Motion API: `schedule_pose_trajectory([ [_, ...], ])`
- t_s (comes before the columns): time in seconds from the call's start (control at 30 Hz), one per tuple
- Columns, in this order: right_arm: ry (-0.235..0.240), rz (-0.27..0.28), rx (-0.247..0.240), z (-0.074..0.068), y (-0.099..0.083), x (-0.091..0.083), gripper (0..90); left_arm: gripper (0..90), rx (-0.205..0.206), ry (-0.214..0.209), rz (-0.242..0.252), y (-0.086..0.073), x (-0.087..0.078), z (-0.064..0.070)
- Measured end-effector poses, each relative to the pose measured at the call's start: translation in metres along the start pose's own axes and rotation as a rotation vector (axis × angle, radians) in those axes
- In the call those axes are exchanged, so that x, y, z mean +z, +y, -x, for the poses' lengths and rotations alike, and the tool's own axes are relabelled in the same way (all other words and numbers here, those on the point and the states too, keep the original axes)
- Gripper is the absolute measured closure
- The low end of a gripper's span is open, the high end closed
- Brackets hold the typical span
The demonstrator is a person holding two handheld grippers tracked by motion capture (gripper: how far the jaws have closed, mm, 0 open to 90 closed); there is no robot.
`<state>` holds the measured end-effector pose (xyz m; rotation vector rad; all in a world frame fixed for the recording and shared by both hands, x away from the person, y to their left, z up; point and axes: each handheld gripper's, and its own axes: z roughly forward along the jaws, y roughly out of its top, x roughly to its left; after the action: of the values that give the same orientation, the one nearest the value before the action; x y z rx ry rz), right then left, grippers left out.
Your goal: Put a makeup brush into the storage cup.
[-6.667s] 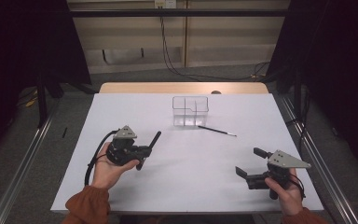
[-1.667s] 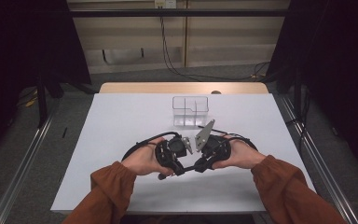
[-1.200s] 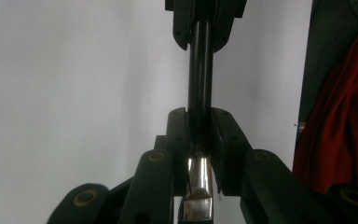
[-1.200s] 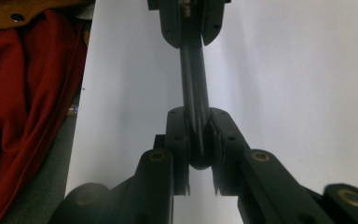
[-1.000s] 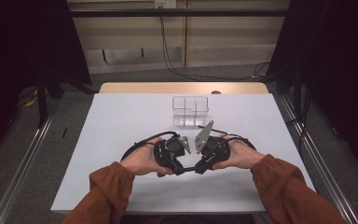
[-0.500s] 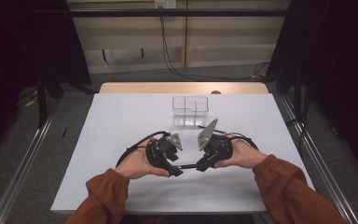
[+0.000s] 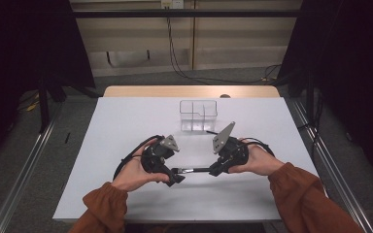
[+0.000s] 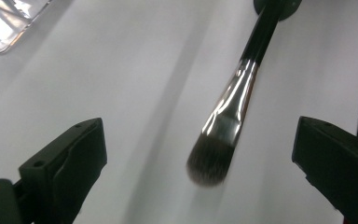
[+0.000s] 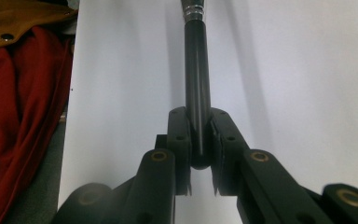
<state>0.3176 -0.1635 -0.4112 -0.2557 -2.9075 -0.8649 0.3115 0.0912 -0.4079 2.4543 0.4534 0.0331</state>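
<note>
Clamping the makeup brush (image 9: 197,93) handle in the right gripper (image 9: 199,161), left gripper (image 8: 200,154) spread open, clear organizer (image 7: 198,115) drop-off pending.

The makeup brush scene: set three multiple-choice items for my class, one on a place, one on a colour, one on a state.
1. Where does the clear organiser stand?
A. beyond both grippers
B. between the grippers
C. at the near table edge

2. What colour is the makeup brush handle?
A. white
B. black
C. red

3. How is the left gripper?
A. shut on the brush
B. open around the bristles
C. shut on nothing

Answers:
1 A: in the high view it sits farther up the table.
2 B: the right gripper clamps a black handle.
3 B: its jaws stand wide apart either side of the bristle tip.
</note>
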Motion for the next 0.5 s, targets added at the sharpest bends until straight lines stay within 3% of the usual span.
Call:
schedule_pose_trajectory([
  [0.1, -0.003, 0.001, 0.009, 0.001, -0.004, -0.002, 80.8, 4.0, 0.011, -0.015, 0.024, -0.005, -0.004, 0.000],
  [0.2, -0.012, 0.006, 0.016, 0.001, -0.007, -0.002, 80.7, 3.8, -0.012, -0.008, 0.049, -0.011, -0.007, -0.002],
  [0.37, -0.031, 0.034, 0.027, -0.001, -0.014, -0.005, 80.8, 4.1, -0.020, 0.019, 0.102, -0.024, -0.014, -0.003],
  [0.5, -0.047, 0.048, 0.046, -0.002, -0.020, -0.006, 80.8, 4.3, -0.031, 0.065, 0.137, -0.034, -0.018, -0.001],
])
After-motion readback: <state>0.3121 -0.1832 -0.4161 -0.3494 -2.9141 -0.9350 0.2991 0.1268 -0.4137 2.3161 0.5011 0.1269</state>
